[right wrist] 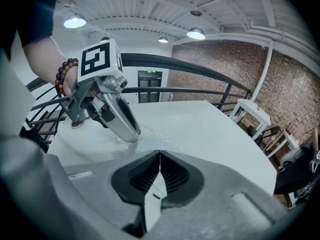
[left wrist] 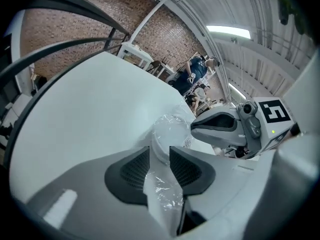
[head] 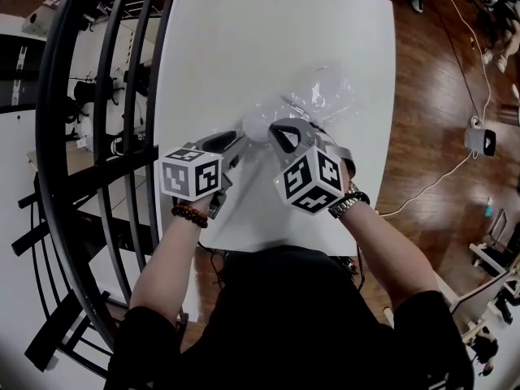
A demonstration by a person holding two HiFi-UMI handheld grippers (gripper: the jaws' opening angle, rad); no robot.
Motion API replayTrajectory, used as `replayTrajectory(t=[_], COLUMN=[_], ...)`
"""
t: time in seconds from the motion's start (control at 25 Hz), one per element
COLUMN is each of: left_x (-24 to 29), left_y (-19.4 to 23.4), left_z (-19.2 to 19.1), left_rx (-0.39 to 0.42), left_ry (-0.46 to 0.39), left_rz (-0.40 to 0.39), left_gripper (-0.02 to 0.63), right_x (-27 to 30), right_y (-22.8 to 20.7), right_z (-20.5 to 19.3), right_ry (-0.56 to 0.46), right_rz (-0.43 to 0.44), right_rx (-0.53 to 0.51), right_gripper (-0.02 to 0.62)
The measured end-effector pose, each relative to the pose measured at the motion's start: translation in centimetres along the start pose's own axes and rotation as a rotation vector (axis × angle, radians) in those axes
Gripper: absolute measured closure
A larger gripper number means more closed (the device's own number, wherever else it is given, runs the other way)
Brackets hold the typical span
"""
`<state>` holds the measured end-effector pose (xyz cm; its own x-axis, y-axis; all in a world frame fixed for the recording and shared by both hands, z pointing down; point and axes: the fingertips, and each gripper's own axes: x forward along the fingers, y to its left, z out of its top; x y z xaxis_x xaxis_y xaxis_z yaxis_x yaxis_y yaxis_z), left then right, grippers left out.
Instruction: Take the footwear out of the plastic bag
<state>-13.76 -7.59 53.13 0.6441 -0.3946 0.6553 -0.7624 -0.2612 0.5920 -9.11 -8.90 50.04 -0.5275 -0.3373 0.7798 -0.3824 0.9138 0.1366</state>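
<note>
A clear plastic bag (head: 323,94) lies crumpled on the white table (head: 268,31). A white piece of footwear (head: 257,125) sticks out of the bag's near end, still wrapped in crinkled film (left wrist: 167,131). My left gripper (left wrist: 160,151) is shut on that wrapped white footwear, which runs down between its dark pads. In the head view the left gripper (head: 238,142) sits just left of it. My right gripper (right wrist: 160,154) has its jaws together just above the table, close to the right of the footwear (head: 282,133). Whether thin film is pinched between them I cannot tell.
A black curved railing (head: 81,136) runs along the table's left side. Wooden floor (head: 439,96) with a white cable (head: 443,177) lies to the right. The table's near edge (head: 268,246) is right under my wrists. Brick wall and distant people (left wrist: 197,74) stand beyond the table.
</note>
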Motion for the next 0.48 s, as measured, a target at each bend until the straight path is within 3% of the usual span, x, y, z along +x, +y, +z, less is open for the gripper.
replayTrajectory(t=[0.48], left_x=[1.0], left_y=[0.2], left_z=[-0.9], left_rx=[-0.099], left_ry=[0.027], left_rz=[-0.035], left_gripper=[0.440], right_x=[-0.6], right_y=[0.7], right_z=[-0.6], right_ry=[-0.031], right_rz=[0.047], right_rx=[0.013], right_gripper=[0.600])
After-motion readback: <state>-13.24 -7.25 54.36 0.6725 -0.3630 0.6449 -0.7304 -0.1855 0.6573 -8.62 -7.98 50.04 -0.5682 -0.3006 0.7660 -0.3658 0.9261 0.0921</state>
